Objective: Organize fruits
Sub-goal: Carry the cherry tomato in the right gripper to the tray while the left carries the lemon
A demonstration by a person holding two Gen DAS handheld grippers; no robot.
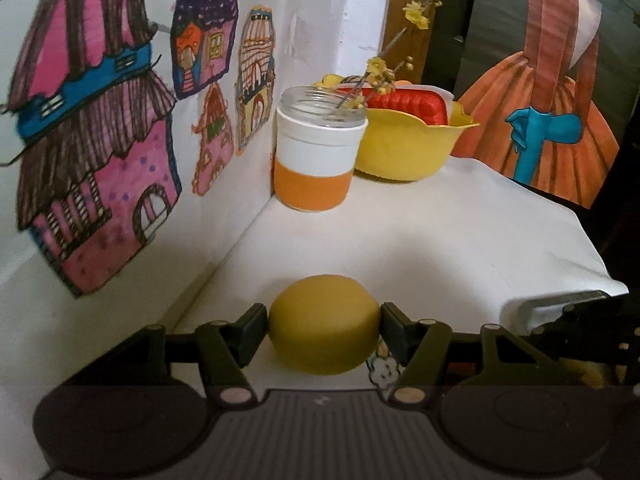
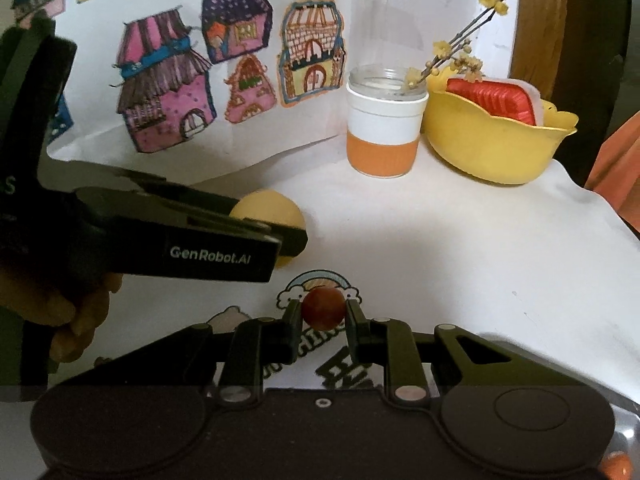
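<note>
Left gripper (image 1: 324, 322) of mine clamps a lemon (image 1: 323, 324); my right gripper (image 2: 323, 312) pinches a small red fruit (image 2: 323, 307), both over the white cloth (image 2: 460, 248).

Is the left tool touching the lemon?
Touching. In the left wrist view, both pads of the left tool press against opposite sides of the lemon, with no gap showing.

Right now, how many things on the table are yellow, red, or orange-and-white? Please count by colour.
Yellow: 2, the lemon in the left tongs and the bowl.
Red: 2, the small fruit in the right tongs and the tray in the bowl.
Orange-and-white: 1, the jar.
Total: 5
</note>
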